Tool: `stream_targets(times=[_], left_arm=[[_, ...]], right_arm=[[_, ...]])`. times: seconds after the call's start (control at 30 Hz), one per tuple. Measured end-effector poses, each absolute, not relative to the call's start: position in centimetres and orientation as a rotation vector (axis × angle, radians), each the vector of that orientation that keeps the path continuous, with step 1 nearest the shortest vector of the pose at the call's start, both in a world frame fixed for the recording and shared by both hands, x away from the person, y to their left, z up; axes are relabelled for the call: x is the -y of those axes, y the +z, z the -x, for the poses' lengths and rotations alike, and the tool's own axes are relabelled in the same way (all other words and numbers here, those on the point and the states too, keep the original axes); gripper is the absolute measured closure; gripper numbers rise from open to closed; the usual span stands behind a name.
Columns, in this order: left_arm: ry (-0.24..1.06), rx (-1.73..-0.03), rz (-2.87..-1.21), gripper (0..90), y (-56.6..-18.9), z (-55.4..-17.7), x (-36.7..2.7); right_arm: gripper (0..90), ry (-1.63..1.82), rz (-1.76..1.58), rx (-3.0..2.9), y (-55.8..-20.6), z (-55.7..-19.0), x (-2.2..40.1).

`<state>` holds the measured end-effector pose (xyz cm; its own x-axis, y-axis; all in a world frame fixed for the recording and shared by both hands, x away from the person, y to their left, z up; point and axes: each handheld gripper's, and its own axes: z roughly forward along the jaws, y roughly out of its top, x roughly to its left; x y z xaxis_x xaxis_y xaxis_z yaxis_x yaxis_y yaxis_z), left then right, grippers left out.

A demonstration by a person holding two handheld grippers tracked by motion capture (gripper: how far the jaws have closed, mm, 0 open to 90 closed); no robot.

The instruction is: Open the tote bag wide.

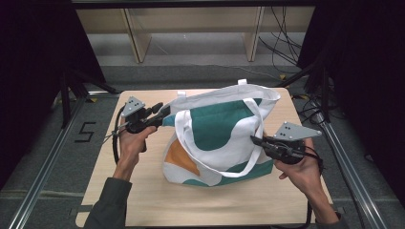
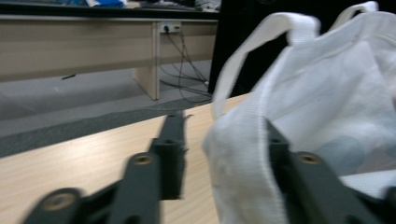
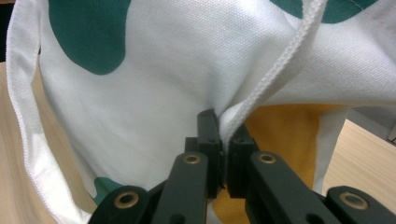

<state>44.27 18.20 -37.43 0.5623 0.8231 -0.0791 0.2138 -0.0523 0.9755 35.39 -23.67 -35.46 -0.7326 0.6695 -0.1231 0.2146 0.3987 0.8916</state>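
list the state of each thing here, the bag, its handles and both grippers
tote bag: standing on the table, mouth open
front handle: drooping down the bag's front
back handle: sticking up at the far rim
left gripper: open, bag's rim between its jaws
right gripper: shut on the bag's cloth

The tote bag (image 1: pixel 217 138) is standing on the table (image 1: pixel 143 191), toward its middle and far half. The left gripper (image 1: pixel 165 113) is sitting at the bag's left upper edge, one jaw inside the rim, one outside (pads apart from the cloth). The right gripper (image 1: pixel 255 140) is sitting at the bag's right side, pinching the handle strap (image 3: pixel 275 79) and cloth. Behind the table, a bench (image 1: pixel 191 28) is standing on the floor, cables (image 1: pixel 282 43) lying to its right.
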Motion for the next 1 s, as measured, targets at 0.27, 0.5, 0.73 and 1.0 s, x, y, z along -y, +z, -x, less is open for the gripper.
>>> stream_targets(times=[0.27, 0.5, 0.73, 1.0], left_arm=[[0.615, -1.018, -1.64, 35.4, -35.1, -39.7, -21.0], [0.53, -0.96, -1.659, 32.2, -35.2, -34.5, -20.3], [0.392, -0.867, -1.747, 30.0, -37.2, -32.2, -14.3], [0.441, -0.793, -1.814, 36.5, -38.9, -32.3, -9.0]], right_arm=[[88.2, 1.274, -0.734, -2.222, -35.4, -34.9, 23.8], [88.2, 1.27, -0.742, -2.216, -35.4, -34.7, 23.7], [88.2, 1.256, -0.734, -2.202, -35.5, -34.9, 23.7], [88.2, 1.255, -0.718, -2.206, -35.5, -34.6, 23.8]])
